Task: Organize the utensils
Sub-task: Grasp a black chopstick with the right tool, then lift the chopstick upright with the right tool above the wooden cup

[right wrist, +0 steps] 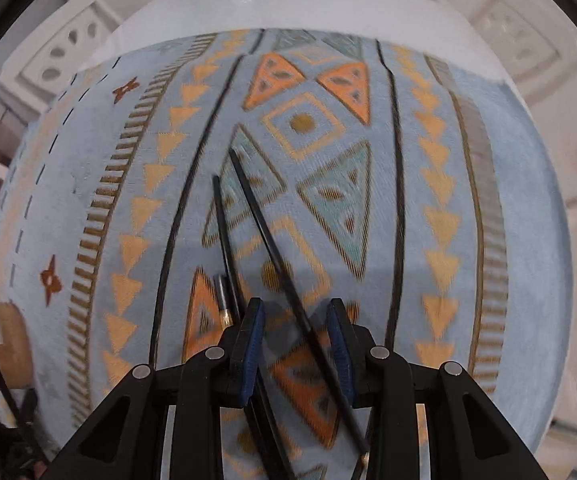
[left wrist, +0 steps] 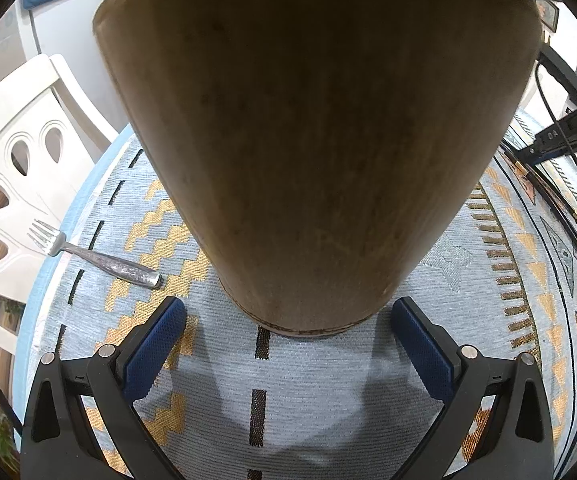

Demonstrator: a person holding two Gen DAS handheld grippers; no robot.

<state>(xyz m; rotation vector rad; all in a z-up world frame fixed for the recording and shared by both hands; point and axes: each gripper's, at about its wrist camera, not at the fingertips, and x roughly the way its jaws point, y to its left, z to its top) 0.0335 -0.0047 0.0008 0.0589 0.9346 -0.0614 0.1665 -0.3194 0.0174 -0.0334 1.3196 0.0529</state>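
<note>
1. Left hand-held gripper: jaws apart, flanking the base of a tall brown wooden holder.
2. Right hand-held gripper: jaws partly apart over slim black chopsticks, not clamped.
3. Silver metal fork: on the patterned desk cloth.

- My table is white, under a patterned blue cloth.
- On it: holder, fork, black chopsticks.

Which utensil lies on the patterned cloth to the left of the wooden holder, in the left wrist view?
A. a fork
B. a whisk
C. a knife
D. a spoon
A: a silver fork with visible tines lies flat on the cloth, left of the wooden holder.
</note>
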